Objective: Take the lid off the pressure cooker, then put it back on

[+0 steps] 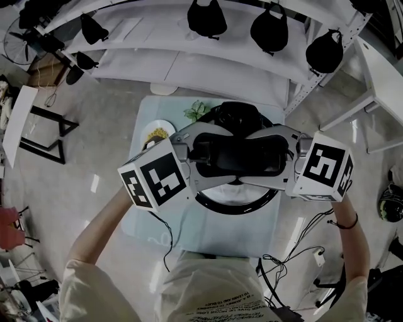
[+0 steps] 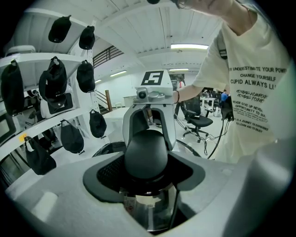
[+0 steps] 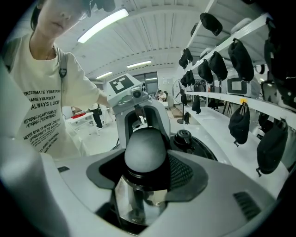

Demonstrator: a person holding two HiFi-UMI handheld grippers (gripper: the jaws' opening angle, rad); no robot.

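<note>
**potluck_dan:** Where's this one at? Looks like the left gripper (image 1: 195, 151) and the right gripper (image 1: 284, 154) are each clamped on one end of the handle (image 1: 239, 154), facing each other across it.

**steamy_k:** Yep, both gripper views show a rounded black handle end wedged tight between the pads. The lid (image 1: 239, 118) sits over the cooker pot (image 1: 236, 206), pushed a bit toward the pot's far side, so the near rim shows underneath. My guess is it's off or just about off, so roughly the first half is done. Lowering it back and seating it is all left to do.

**potluck_dan:** Room to move?

**steamy_k:** Decent. There's a plate (image 1: 154, 133) left of the pot and some green leaves (image 1: 196, 111) at its far left, both near it. A shelf (image 1: 208, 63) hung with black caps (image 1: 206, 17) runs beyond the pot. On the pot's near side the worktop (image 1: 208, 236) is bare up to its edge, apart from a cable (image 1: 165, 229) trailing across. I'd keep the lid level and straight above the pot.
</note>
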